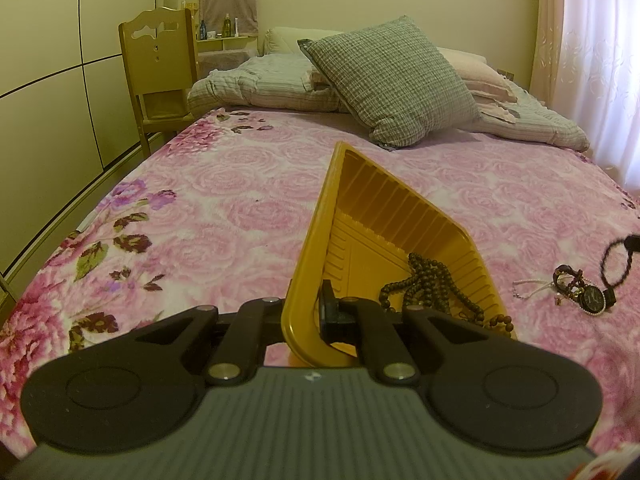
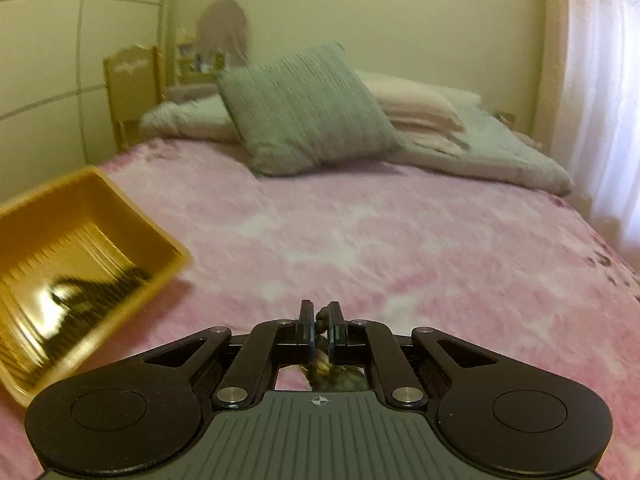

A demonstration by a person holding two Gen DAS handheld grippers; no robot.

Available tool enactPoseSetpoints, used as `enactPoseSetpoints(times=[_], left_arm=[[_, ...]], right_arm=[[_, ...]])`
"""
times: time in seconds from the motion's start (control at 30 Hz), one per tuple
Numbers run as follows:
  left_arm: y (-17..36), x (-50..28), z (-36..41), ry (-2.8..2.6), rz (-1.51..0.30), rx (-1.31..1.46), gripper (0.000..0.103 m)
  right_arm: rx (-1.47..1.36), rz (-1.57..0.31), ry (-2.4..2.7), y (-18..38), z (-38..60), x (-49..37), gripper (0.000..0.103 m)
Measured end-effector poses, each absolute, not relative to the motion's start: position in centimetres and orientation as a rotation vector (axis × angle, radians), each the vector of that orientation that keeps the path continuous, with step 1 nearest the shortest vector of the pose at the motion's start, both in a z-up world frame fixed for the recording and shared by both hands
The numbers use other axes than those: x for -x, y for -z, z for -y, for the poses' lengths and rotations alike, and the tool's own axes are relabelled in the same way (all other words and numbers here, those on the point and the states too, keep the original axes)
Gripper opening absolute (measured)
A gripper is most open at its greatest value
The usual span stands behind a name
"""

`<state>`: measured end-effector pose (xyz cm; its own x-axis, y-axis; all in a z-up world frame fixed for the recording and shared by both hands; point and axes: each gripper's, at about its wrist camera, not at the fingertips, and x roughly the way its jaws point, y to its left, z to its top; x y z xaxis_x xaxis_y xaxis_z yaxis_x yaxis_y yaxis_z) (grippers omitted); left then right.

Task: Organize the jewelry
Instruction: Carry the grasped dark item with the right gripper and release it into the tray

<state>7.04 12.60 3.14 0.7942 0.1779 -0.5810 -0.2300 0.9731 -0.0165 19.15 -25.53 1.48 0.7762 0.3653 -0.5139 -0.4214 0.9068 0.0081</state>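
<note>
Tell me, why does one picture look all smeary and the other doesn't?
Right wrist view: motion blur smears the yellow tray, blanket and pillow. Left wrist view: sharp, the beads and watch show clearly; the fisheye lens bends the wall lines.

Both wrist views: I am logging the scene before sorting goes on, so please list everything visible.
tray: one, yellow, on the bedspread, rim clamped by the left gripper
bead necklace: one, dark brown, inside the tray
watch and bracelets: small pile, dark and white, on the bedspread right of the tray
bedspread: one, pink floral
cushion: one, grey checked, at the bed's head
chair: one, wooden, left of the bed
left gripper: shut on the tray
right gripper: shut on a dark beaded piece
</note>
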Motion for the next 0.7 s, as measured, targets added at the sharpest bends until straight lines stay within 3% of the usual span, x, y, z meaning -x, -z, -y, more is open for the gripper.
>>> enactPoseSetpoints(times=[0.27, 0.7], left_arm=[[-3.1, -7.1, -12.5, -0.219, -0.615, 0.088, 0.007], [-3.1, -7.4, -12.2, -0.218, -0.613, 0.085, 0.007]], right_arm=[[0.071, -0.494, -0.63, -4.6, 20.2, -17.6, 0.006], [-0.011, -0.61, -0.982, -3.9, 10.7, -16.0, 0.006]])
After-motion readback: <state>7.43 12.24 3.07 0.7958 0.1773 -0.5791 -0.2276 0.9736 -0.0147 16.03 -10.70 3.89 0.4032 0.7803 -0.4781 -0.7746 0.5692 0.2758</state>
